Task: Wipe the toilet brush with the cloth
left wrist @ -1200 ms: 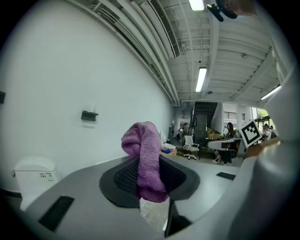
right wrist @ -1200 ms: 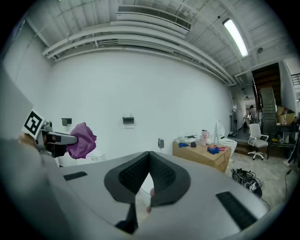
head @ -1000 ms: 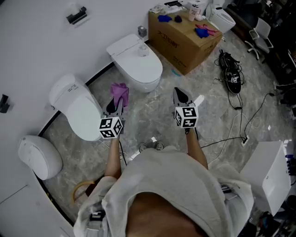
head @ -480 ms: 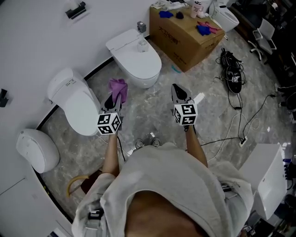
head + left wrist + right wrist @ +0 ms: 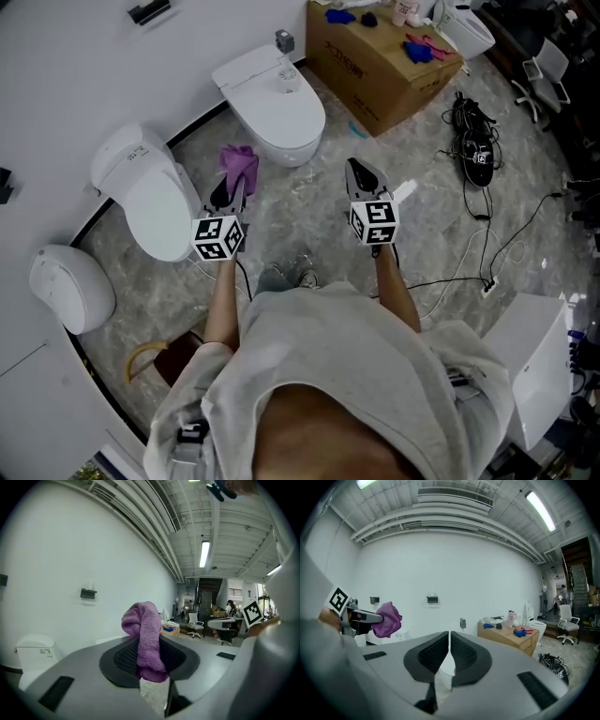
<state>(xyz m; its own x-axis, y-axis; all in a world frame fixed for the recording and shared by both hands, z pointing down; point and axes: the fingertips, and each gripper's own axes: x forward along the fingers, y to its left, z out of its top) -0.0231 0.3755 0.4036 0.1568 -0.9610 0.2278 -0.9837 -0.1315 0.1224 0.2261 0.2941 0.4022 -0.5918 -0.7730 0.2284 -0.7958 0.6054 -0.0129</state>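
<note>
While left claw [image 5: 150,660] grips cloth [image 5: 143,630], right claw [image 5: 449,654] closed.

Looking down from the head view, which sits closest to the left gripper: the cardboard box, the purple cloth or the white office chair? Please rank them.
1. The purple cloth, held in the left gripper jaws.
2. The cardboard box, ahead to the right.
3. The office chair, far right.

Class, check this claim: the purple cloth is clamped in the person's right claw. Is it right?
No: the purple cloth is clamped in the left claw, not the right, as the left gripper view shows.
</note>
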